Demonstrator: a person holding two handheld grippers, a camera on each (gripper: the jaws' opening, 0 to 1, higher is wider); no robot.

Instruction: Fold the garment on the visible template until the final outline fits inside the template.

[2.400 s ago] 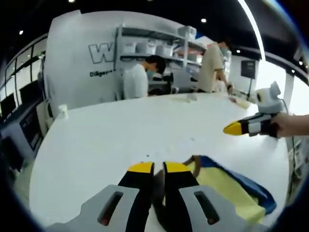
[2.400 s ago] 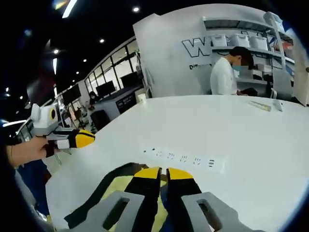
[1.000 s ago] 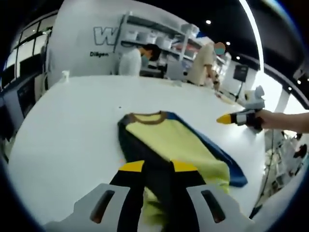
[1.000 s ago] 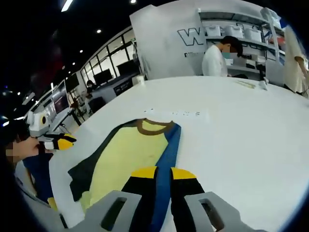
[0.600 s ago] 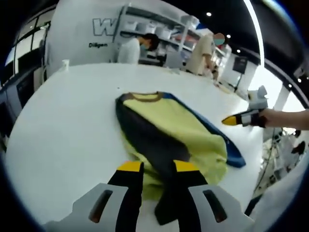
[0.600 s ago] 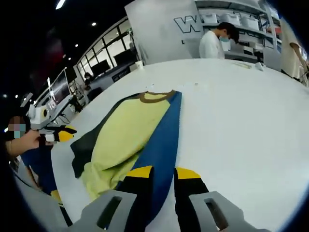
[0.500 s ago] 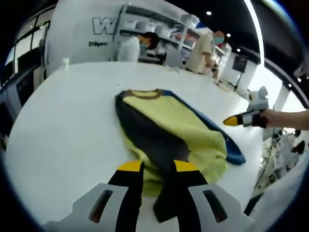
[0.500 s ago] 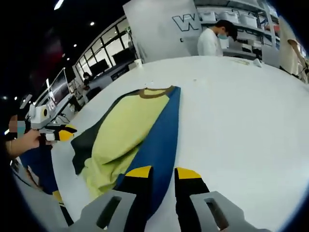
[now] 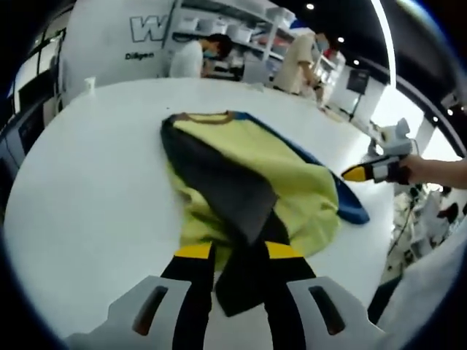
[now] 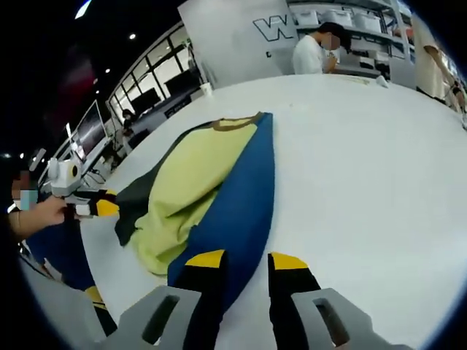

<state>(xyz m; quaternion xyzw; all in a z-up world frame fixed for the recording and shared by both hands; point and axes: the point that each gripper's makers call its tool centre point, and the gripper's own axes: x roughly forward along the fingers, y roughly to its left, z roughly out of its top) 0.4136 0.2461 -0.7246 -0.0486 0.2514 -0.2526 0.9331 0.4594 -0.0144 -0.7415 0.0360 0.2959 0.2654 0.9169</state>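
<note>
1. On the white table [image 9: 87, 189] I see the garment [image 9: 248, 175] lying folded lengthwise: yellow body, dark sleeve side, blue side, brown collar [image 9: 201, 117] at the far end.
2. I hold my left gripper [image 9: 230, 251] over the dark near edge, jaws apart, gripping nothing.
3. I hold my right gripper [image 10: 246, 259] over the blue hem [image 10: 219, 255], jaws parted and empty.
4. Beyond the table I see two people [image 9: 191, 58] at shelves [image 9: 241, 18].

A white counter [image 9: 87, 168] fills the lower frame. At upper left a white wall [image 9: 102, 44] bears dark lettering, with shelves [image 9: 241, 18] of bins to its right. Windows [image 10: 149, 87] sit left of centre under ceiling lights [image 10: 132, 36].
</note>
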